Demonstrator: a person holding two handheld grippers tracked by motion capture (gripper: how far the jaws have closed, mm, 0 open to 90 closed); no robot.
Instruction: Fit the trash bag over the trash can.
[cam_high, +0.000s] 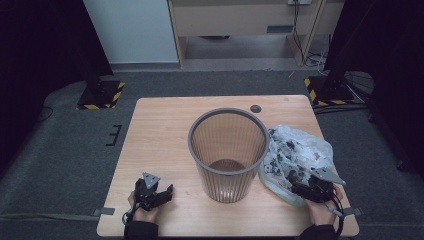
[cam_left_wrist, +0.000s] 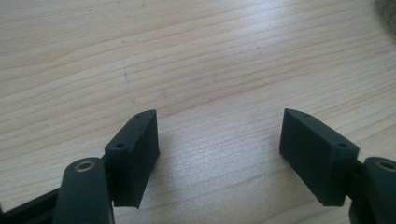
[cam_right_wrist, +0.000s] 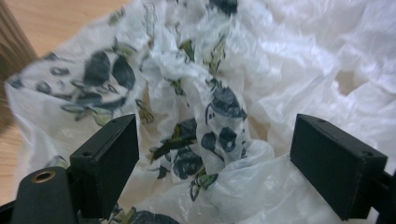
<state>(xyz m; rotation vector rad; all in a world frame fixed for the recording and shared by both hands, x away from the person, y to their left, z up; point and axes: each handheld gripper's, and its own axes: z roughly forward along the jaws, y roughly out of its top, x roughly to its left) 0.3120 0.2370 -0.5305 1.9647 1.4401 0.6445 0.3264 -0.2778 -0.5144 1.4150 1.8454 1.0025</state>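
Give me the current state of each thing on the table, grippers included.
waste bin: upright, no liner in it.
plastic bag: crumpled, lying on the table beside the bin's right.
left gripper: open, over bare wood.
right gripper: open, bag folds between its jaws, not pinched.
table: level, bearing all of these.

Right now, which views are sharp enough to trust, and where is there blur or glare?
High view: soft, dark at both sides. Left gripper view: table sharp, with a pale sheen in the middle. Right gripper view: plastic bag blurred toward its left edge, its white plastic bright and washed out.
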